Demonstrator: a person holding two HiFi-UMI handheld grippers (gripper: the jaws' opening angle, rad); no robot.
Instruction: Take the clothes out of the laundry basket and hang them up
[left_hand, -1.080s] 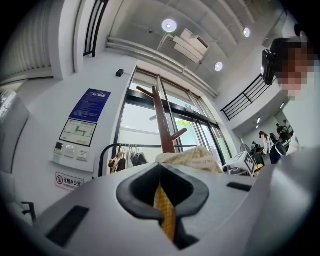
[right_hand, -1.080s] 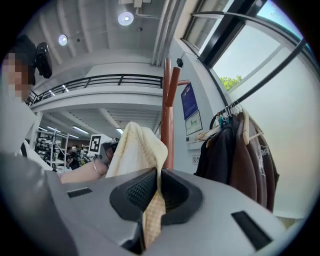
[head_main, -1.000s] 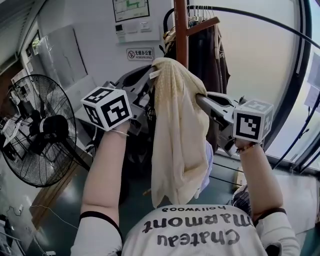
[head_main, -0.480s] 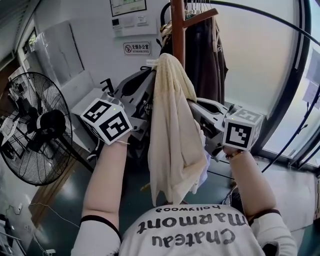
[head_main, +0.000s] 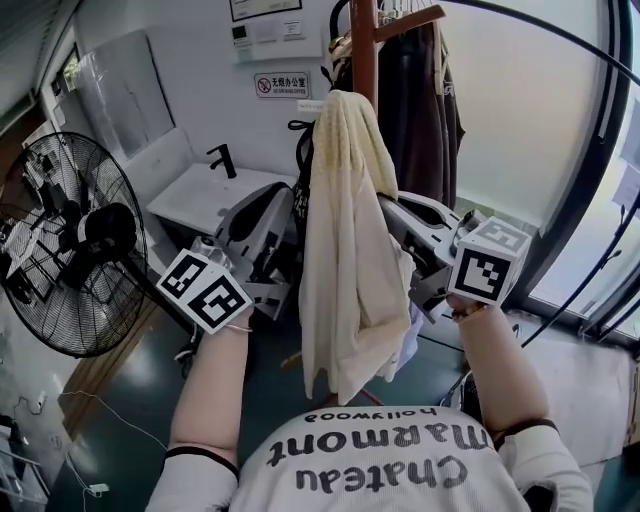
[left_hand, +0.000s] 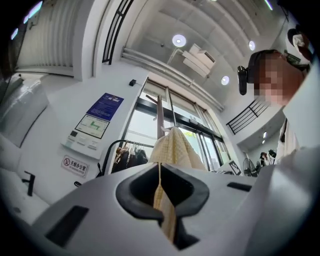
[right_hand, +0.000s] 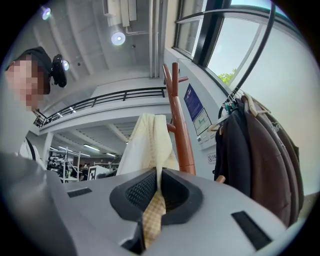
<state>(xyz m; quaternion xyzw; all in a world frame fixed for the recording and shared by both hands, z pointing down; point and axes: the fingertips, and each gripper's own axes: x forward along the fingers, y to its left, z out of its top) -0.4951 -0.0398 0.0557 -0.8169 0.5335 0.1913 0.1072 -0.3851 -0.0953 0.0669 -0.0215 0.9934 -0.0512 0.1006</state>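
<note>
- Two grippers are seen, one in each hand, each with one marker cube.
- The left gripper (left_hand: 166, 215) is closed on a thin fold of the cloth, which is pinched between its jaws; it is held low, at the left of the garment.
- The right gripper (right_hand: 150, 220) is likewise clamped on a strip of checked cloth, and it is held at the right of the garment.
- One cream garment (head_main: 345, 250) is counted: it is draped at its top against the wooden coat stand (head_main: 363, 50) and hangs down long between the two grippers.
- One coat stand is seen, upright, with pegs angled out near its top.
- Several dark garments (head_main: 415, 100) are hung to the right of the stand, behind the cream one; their exact number cannot be told.
- One large black fan (head_main: 70, 260) is placed at the left.
- One white basin (head_main: 205, 200) with one black tap (head_main: 222, 160) is set far left, against the white wall.
- One small sign (head_main: 280, 84) is fixed to that wall, with panels above it.
- The floor (head_main: 130, 420) is dark green and smooth, and a cable is laid across it at the near left.
- Tall windows (head_main: 520, 110) in dark frames are seen at the right.
</note>
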